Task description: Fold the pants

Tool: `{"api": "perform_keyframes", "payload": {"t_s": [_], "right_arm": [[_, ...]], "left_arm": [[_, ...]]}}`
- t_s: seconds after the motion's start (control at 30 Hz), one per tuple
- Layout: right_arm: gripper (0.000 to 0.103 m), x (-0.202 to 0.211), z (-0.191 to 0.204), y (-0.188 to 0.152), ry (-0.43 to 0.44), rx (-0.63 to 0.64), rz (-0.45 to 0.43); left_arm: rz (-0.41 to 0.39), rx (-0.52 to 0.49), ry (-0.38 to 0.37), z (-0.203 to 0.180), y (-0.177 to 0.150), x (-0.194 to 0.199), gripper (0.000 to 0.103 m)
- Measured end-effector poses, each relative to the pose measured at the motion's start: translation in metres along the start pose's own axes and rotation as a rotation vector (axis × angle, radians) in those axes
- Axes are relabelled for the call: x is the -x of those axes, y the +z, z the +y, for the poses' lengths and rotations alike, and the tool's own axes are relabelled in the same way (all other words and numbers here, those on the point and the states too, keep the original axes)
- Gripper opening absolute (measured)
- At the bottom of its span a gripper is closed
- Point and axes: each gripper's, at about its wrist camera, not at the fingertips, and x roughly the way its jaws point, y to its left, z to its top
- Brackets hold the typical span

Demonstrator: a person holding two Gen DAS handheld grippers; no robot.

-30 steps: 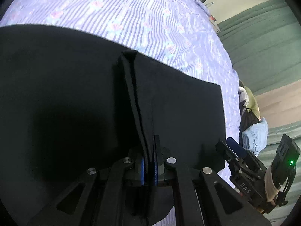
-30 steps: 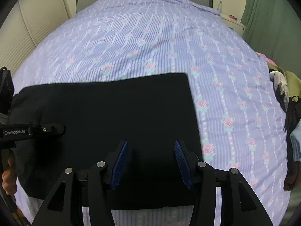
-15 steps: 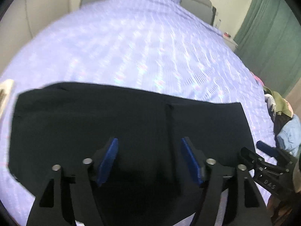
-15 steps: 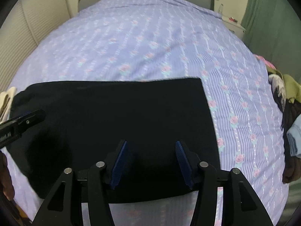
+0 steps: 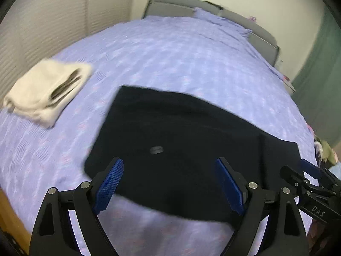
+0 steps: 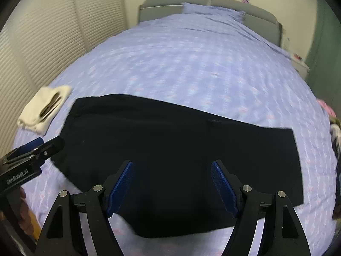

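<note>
The folded black pants [image 6: 174,153] lie flat on the lilac bed [image 6: 191,68]; a folded cream garment [image 5: 46,89] sits beyond their left end. Left tongs [image 5: 170,183], marked "GenRobot.AI", and right tongs [image 6: 172,183], marked "DAS", hang above the pants, jaws opening, empty.

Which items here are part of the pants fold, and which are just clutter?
Job:
- black pants, folded flat on the bed
- left gripper, opening, nothing between its pads
- right gripper, opening, nothing between its pads

Lying about:
- folded white garment, beside the pants
- clothes heap at the bed's edge
</note>
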Motion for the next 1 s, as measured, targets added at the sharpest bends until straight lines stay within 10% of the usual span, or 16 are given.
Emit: {"api": "perform_keyframes", "payload": {"t_s": [0.27,0.47,0.83,1.0], "right_arm": [[0.076,-0.032,0.102,0.001,0.007,0.116,0.026],[0.076,-0.063,0.147,-0.003,-0.001,0.199,0.05],[0.076,-0.102,0.173,0.006,-0.004,0.179,0.077],[0.076,-0.118,0.171,0.014,-0.03,0.146,0.082]], "left_arm": [[0.062,0.153,-0.085,0.108,-0.025,-0.025,0.085],[0.156,0.432,-0.302,0.16,-0.054,-0.071,0.068],[0.096,0.747,-0.524,0.196,-0.07,-0.125,0.058],[0.069,0.741,-0.568,0.193,-0.055,-0.141,0.04]]}}
